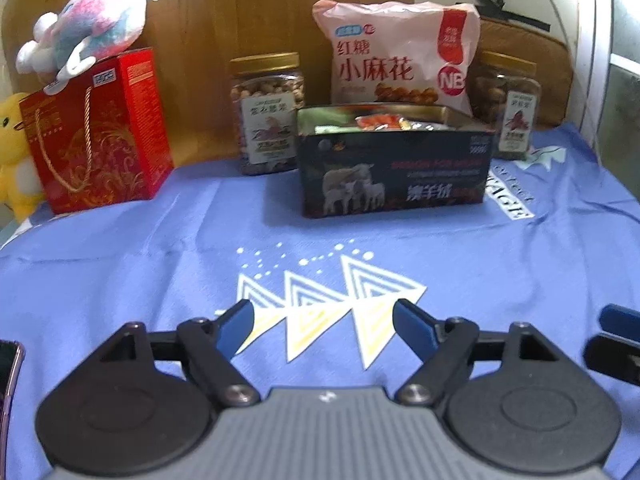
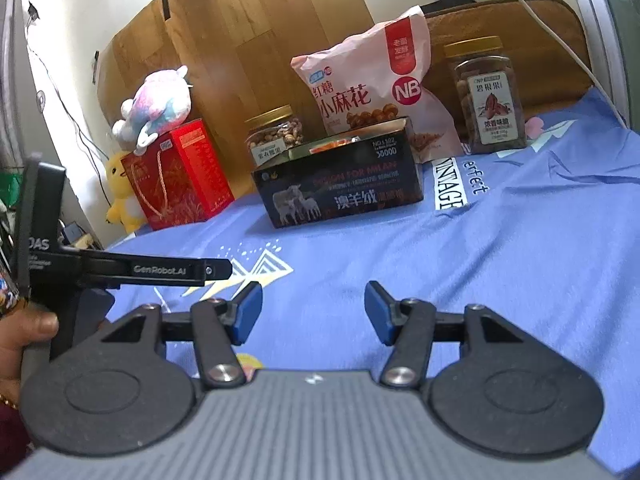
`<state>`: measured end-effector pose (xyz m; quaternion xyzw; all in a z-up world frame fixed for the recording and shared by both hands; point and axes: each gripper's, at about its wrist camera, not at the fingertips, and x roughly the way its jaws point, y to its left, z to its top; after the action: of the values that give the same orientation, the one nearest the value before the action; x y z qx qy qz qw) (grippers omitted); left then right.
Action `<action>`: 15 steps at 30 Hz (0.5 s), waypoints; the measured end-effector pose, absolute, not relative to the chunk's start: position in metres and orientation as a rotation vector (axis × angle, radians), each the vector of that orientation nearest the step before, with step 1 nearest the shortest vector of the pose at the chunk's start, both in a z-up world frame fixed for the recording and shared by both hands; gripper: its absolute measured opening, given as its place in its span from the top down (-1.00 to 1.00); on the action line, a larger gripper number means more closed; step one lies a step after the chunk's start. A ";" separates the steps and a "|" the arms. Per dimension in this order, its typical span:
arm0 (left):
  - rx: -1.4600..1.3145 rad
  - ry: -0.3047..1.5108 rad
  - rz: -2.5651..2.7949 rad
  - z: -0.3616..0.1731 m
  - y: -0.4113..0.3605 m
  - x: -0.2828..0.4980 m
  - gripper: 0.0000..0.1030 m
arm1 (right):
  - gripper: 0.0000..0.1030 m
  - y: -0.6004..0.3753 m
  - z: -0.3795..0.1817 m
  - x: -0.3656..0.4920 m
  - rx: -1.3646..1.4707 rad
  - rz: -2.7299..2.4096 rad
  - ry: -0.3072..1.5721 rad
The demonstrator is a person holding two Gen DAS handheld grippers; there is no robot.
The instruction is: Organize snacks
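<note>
A dark open box (image 1: pixel 394 168) (image 2: pixel 340 188) with sheep printed on its side stands on the blue cloth, with small wrapped snacks (image 1: pixel 380 122) inside. Behind it leans a pink snack bag (image 1: pixel 400 52) (image 2: pixel 372 84). A nut jar (image 1: pixel 267 112) (image 2: pixel 276 132) with a gold lid stands to the box's left, and a second jar (image 1: pixel 510 104) (image 2: pixel 486 96) to its right. My left gripper (image 1: pixel 322 322) is open over the cloth's triangle print, well short of the box, with nothing between its fingers. My right gripper (image 2: pixel 314 310) is also open and empty.
A red gift box (image 1: pixel 98 132) (image 2: pixel 180 172) stands at the left with a pink-and-blue plush (image 1: pixel 88 28) (image 2: pixel 158 106) on top and a yellow plush (image 1: pixel 12 160) (image 2: pixel 120 188) beside it. Wooden boards (image 1: pixel 240 12) back the scene. A hand (image 2: pixel 24 332) holds the left gripper's handle.
</note>
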<state>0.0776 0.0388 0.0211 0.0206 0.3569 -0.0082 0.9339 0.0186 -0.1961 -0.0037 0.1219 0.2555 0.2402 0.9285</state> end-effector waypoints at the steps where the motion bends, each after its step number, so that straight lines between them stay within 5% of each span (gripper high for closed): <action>1: 0.044 0.732 -0.010 0.019 0.040 0.078 -0.55 | -0.16 -0.195 -0.004 0.015 0.237 0.499 0.519; 4: 0.041 0.738 0.008 0.014 0.043 0.076 -0.57 | -0.23 -0.184 -0.004 0.003 0.169 0.521 0.513; 7: 0.045 0.724 0.017 0.012 0.047 0.077 -0.87 | -0.26 -0.171 -0.010 -0.007 0.096 0.554 0.532; 9: 0.060 0.712 0.025 0.011 0.047 0.076 -0.87 | -0.41 -0.166 -0.014 -0.010 0.071 0.578 0.542; 15: 0.051 0.715 0.020 0.007 0.053 0.082 -0.90 | -0.40 -0.155 -0.017 -0.005 0.044 0.611 0.573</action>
<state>0.0819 0.0535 0.0073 0.0248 0.3500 0.0097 0.9364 -0.0052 -0.1551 -0.0166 0.0214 0.2783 0.2968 0.9133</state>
